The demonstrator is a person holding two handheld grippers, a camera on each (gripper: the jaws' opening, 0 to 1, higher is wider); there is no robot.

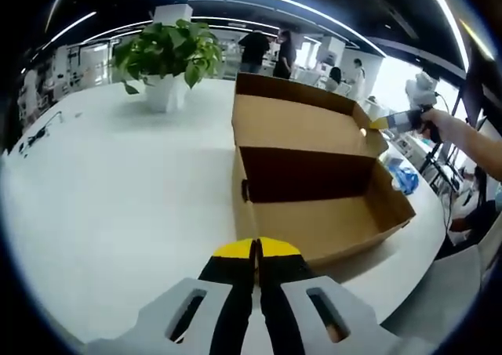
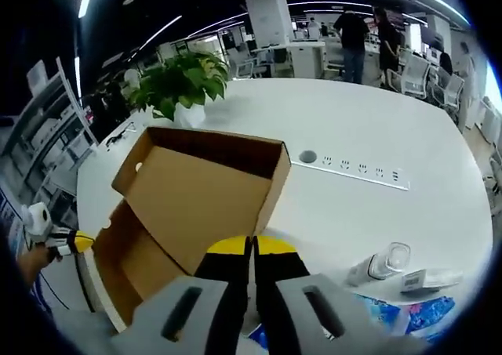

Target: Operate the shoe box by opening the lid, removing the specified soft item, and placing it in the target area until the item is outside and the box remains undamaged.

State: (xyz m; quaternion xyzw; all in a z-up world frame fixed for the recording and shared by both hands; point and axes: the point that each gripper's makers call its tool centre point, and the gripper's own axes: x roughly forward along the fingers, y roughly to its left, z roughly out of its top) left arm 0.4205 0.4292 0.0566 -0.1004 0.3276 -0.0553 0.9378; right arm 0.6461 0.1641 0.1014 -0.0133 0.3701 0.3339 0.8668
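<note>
Box (image 1: pixel 314 190) sits open just ahead of the left claw (image 1: pixel 256 249), lid up; both claws are closed, empty. Right claw (image 2: pixel 252 247) hovers by the lid (image 2: pixel 208 198). Next: reach inside for the soft item.

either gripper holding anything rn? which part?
The right gripper seems to pinch the shoe box lid's far edge; contact can't be confirmed. The left gripper is shut on nothing, short of the box.
</note>
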